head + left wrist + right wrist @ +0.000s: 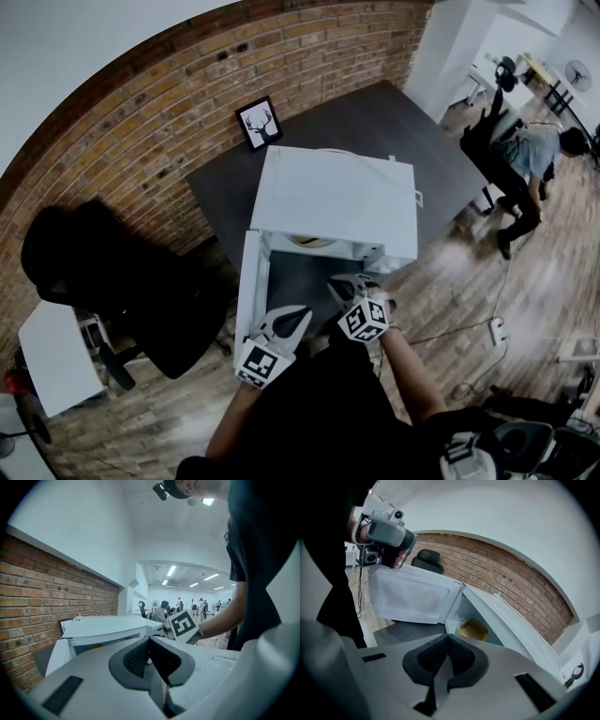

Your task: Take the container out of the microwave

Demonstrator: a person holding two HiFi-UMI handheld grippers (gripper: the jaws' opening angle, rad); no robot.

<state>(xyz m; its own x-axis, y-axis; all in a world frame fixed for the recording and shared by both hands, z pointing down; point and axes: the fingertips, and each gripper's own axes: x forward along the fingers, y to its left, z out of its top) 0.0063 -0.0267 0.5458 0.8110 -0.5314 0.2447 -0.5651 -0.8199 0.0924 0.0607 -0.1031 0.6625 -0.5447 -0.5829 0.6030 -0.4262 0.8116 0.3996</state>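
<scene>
A white microwave [333, 202] stands on a dark table [422, 141], its door [248, 291] swung open to the left. Inside the cavity sits a yellowish container [314, 241], also seen in the right gripper view as a shallow yellow container [473, 629] on the cavity floor. My right gripper [349, 284] is just in front of the opening, jaws shut and empty, short of the container. My left gripper [296, 319] hangs lower, beside the open door [412, 597], also shut on nothing. In the left gripper view the microwave [108, 625] lies ahead and to the left.
A framed deer picture [259, 123] leans on the brick wall behind the microwave. A black office chair [141, 281] and a small white table [56, 356] stand at left. A person [534, 155] sits at far right; a power strip [497, 330] lies on the wood floor.
</scene>
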